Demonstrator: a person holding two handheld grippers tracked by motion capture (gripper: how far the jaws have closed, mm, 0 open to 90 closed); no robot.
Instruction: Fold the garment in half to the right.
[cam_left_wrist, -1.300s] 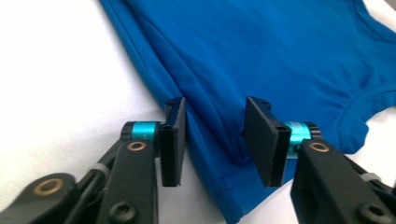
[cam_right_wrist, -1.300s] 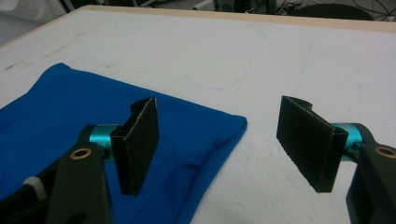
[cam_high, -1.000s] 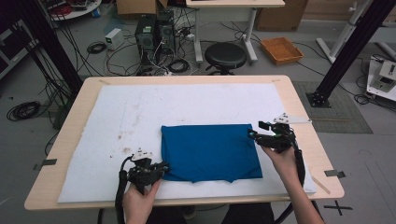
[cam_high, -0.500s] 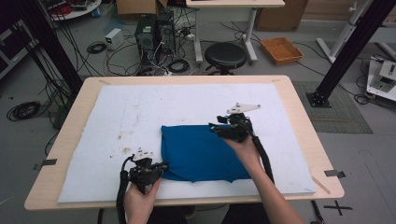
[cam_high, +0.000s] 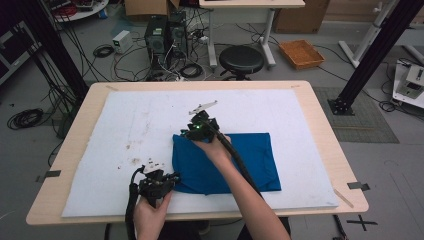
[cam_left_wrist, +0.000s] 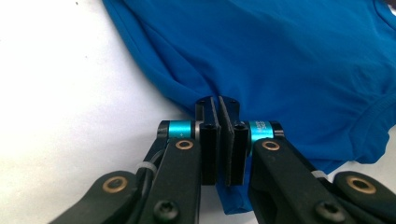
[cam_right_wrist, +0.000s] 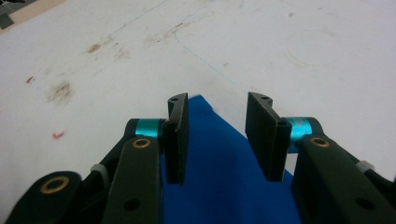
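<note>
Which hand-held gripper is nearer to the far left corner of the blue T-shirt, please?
The right hand-held gripper: its parted jaws hover over that corner of the blue T-shirt. The left hand-held gripper is shut on the near left edge.

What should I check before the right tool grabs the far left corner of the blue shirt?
1. Left tool shut on the near left corner of the shirt: ok.
2. Right tool over the far left corner: ok, the corner tip shows between its jaws.
3. Right jaws gripping cloth: not ok, they have just been closing but stand apart, off the fabric.
4. Shirt lying flat on the white mat: ok.
5. Mat beyond the corner free of things: ok, just stains.
6. Layers caught by the left tool: cannot tell.
</note>
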